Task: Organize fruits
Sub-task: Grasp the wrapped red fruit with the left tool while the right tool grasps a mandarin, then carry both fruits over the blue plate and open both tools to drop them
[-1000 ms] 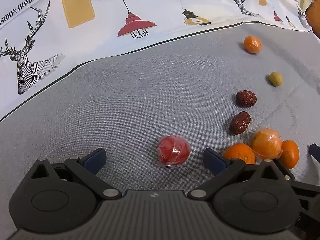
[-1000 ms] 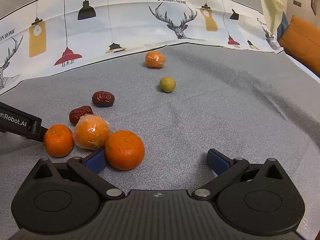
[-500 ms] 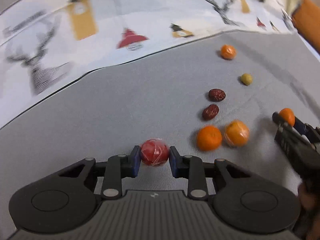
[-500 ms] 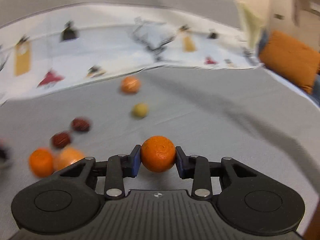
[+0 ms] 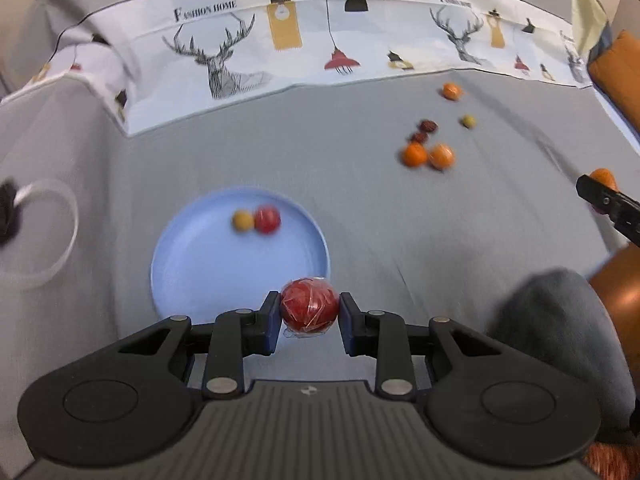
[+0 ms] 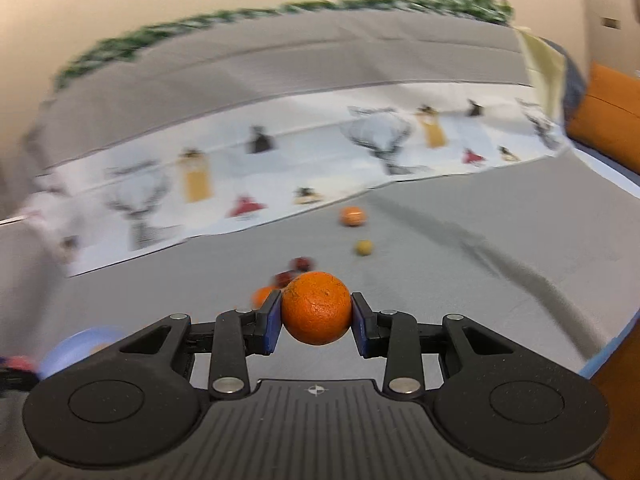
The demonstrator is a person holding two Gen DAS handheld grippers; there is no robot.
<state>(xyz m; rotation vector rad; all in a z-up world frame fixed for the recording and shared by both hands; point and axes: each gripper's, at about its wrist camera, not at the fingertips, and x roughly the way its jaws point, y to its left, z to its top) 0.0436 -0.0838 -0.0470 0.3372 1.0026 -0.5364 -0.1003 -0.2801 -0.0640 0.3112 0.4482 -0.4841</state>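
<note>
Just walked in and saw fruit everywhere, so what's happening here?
A person is sorting fruit with two handheld grippers. The left gripper holds a wrapped red fruit at the edge of a blue plate that has two small fruits in it. The right gripper holds an orange. More fruit lies on the grey cloth.

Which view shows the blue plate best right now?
The left wrist view: the whole blue plate shows, holding a yellow fruit and a red fruit. The right wrist view catches only a blurred edge at lower left.
</note>
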